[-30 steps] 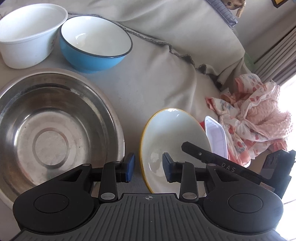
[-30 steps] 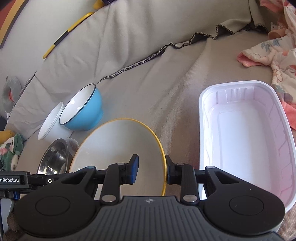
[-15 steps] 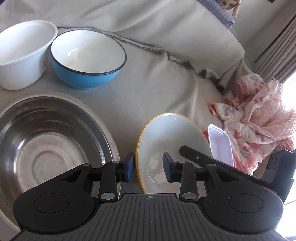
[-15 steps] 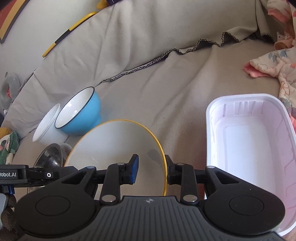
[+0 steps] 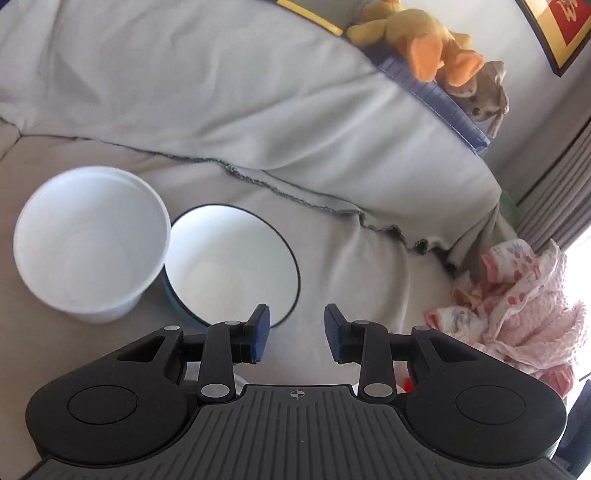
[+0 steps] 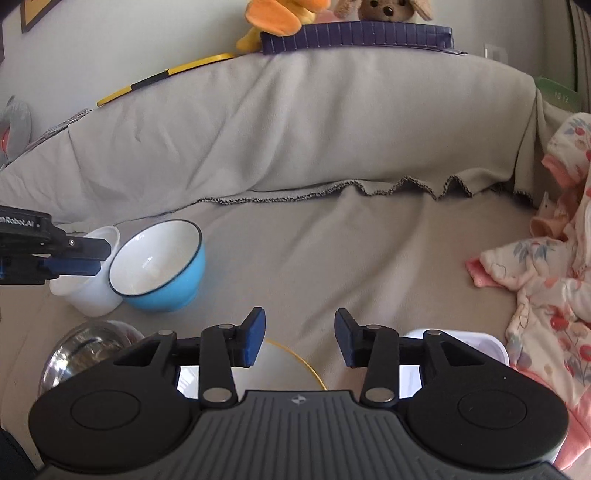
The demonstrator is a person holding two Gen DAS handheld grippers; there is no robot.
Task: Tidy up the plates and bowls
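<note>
A blue bowl with a white inside [image 5: 232, 266] sits on the grey sofa cover, touching a white plastic tub [image 5: 90, 240] on its left. My left gripper [image 5: 296, 332] is open and empty, just above the blue bowl's near right rim. In the right wrist view the blue bowl [image 6: 159, 267] and white tub [image 6: 88, 291] lie at left, with the left gripper's fingers [image 6: 79, 258] over the tub. My right gripper [image 6: 299, 341] is open and empty above a yellow-rimmed plate [image 6: 291, 363], beside a steel bowl [image 6: 90, 345] and a white tray [image 6: 476, 341].
A pink patterned cloth heap [image 5: 517, 310] lies at the right, also in the right wrist view [image 6: 546, 288]. The sofa backrest [image 6: 295, 129] rises behind, with plush toys [image 5: 424, 40] and a dark blue pad [image 6: 354, 35] on top.
Both grippers have risen and tilted up toward the backrest, and both have opened wider. The steel bowl and yellow-rimmed plate have dropped out of the left wrist view.
</note>
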